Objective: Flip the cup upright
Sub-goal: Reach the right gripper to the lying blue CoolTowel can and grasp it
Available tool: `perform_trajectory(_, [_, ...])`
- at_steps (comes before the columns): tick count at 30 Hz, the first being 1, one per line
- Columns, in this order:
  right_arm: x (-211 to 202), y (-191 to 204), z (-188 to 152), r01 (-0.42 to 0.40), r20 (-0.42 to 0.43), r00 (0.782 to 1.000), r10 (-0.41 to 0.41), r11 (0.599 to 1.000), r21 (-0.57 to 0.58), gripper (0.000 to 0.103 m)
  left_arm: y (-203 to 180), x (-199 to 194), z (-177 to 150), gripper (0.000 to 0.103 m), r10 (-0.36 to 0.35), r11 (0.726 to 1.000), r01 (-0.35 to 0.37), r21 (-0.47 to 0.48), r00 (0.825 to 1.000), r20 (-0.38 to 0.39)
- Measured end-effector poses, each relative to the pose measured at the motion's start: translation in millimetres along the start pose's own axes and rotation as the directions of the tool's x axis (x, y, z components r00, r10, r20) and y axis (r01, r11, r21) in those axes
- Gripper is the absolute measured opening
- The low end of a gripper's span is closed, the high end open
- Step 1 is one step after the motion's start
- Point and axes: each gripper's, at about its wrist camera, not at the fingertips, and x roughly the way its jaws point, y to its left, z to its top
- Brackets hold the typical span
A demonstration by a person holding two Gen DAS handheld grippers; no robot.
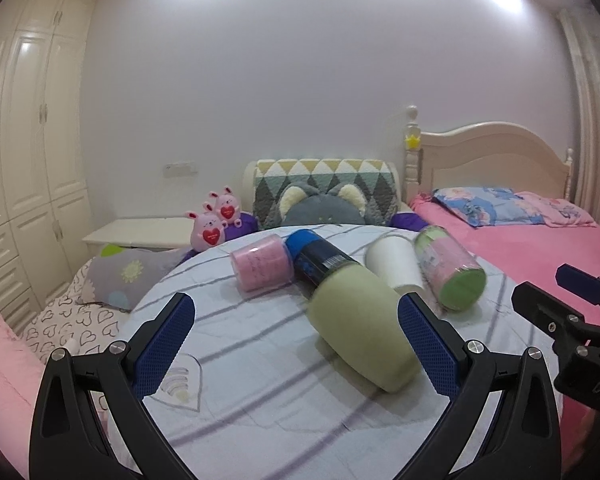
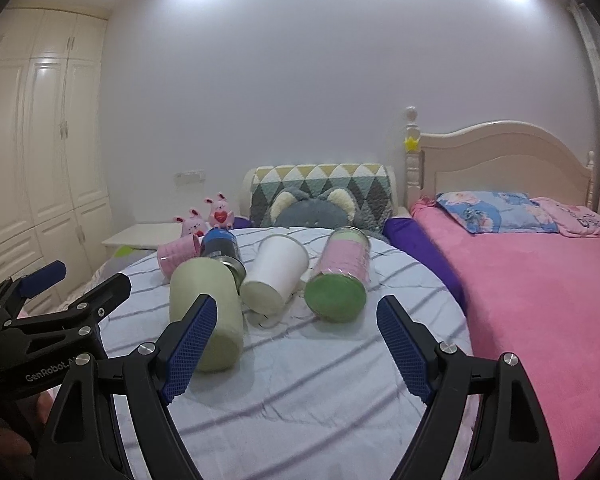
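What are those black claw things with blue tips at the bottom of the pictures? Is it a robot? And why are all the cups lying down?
It isn't a robot. A person holds two grabber tools, one in each hand, and each tool carries a camera looking out along its fingers. One picture comes from the left gripper, the other from the right gripper. Both are open and hold nothing.

In front of them is a round table with a striped cloth. Five things lie tipped over on it: a pale green cup, a dark bottle with a blue cap, a pink cup, a white cup, and a clear pink-and-green container. The job is to stand a cup back up, and that has not been done yet.
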Motion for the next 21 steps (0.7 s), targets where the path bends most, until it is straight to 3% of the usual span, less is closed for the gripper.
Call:
perform_trajectory(4, [21.6, 4.3, 19.7, -0.039, -0.036, 0.999, 0.039, 0.999, 0.001, 0.084, 9.1, 17.0, 14.8, 0.103, 0.035, 0.999, -0.033, 0.025, 0.998, -0.047])
perform_trajectory(11, [74.8, 19.3, 55.3, -0.142, -0.137, 0.981, 0.139, 0.99, -0.015, 0.084, 31.7, 55.3, 32.9, 0.103, 0.058, 0.998, -0.062, -0.017, 0.986, -0.157])
perform_trajectory(14, [102.1, 27.4, 67.9, -0.201, -0.215, 0.958, 0.191, 0.979, -0.023, 0.084, 45.5, 79.4, 39.3, 0.103, 0.035, 0.996, -0.053, -0.068, 0.969, -0.245])
perform_trajectory(17, [136.0, 33.7, 81.5, -0.262, -0.315, 0.918, 0.242, 0.965, -0.024, 0.084, 54.3, 94.5, 44.8, 0.103, 0.024, 0.994, -0.053, -0.091, 0.957, -0.29])
perform_trajectory(21, [172.7, 45.1, 92.8, -0.286, -0.427, 0.874, 0.234, 0.956, -0.063, 0.084, 72.4, 120.8, 49.0, 0.103, 0.058, 0.991, -0.101, -0.092, 0.921, -0.386])
